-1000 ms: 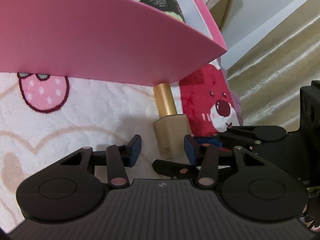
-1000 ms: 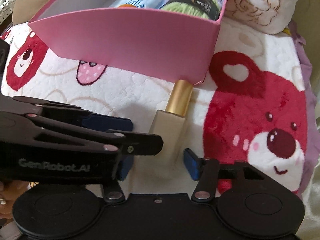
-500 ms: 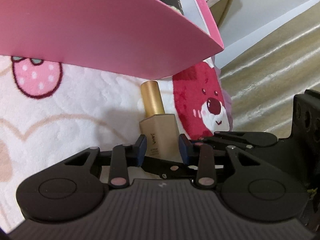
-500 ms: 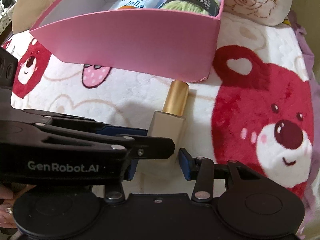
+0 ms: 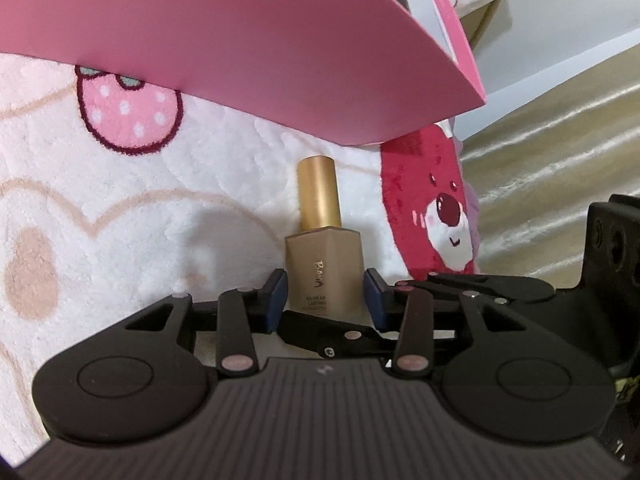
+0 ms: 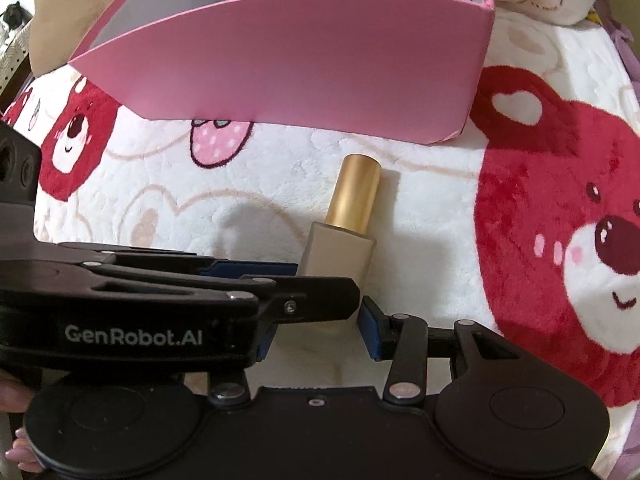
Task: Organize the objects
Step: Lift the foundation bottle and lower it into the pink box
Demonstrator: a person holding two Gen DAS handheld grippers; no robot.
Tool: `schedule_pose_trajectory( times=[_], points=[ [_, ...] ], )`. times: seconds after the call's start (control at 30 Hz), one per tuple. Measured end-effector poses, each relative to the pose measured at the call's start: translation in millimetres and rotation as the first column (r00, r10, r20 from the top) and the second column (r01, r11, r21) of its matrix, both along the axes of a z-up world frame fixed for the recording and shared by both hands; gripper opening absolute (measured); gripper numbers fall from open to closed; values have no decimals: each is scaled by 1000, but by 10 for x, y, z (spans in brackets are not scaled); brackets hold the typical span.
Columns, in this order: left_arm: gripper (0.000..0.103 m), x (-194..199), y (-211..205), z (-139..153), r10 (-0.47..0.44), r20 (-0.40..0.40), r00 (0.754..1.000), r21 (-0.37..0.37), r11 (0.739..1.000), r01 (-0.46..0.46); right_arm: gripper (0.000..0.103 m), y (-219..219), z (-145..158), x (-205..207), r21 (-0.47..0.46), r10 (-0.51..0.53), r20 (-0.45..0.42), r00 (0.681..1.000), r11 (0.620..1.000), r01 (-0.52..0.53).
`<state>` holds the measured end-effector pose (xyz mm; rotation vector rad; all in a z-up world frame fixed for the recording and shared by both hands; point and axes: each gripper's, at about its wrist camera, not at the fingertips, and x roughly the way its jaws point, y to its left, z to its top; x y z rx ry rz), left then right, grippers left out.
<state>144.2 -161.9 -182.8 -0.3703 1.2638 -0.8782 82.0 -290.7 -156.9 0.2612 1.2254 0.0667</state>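
Now closed in from both sides on the bottle [image 5: 323,276] lying on the blanket [image 5: 224,184] just before the pink box [image 5: 248,48]: left gripper [image 5: 324,294] flanking its body, narrowly parted, contact unclear, right gripper [image 6: 316,334] half-open around its base, likely for lifting boxward.

Both wrist views low, close, facing pink box [image 5: 248,52]; sharing bottle [image 6: 344,236], blanket [image 5: 224,184].
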Motion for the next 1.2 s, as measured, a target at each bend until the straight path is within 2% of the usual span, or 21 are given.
schedule_pose_trajectory(
  times=[0.2,0.3,0.43,0.8,0.97,1.2],
  points=[
    [39,-94,65,187,-9,37,999,32,999,7,49,93,112,-64,8,22,21,1000,1000,-22],
    [39,-143,152,327,-14,66,998,51,999,10,49,168,208,-126,17,29,54,998,999,-30],
    [39,-177,280,505,-15,63,998,66,998,11,49,298,382,-214,6,43,105,994,999,-44],
    [39,-439,743,1153,-61,165,984,141,989,38,49,792,869,-563,28,37,222,974,999,-44],
    [40,-515,974,1393,-50,193,980,152,988,20,49,997,1093,-642,31,51,260,964,998,-61],
    [40,-512,1163,1808,-34,261,965,129,992,0,49,1171,1479,-644,3,66,330,942,997,-71]
  ],
)
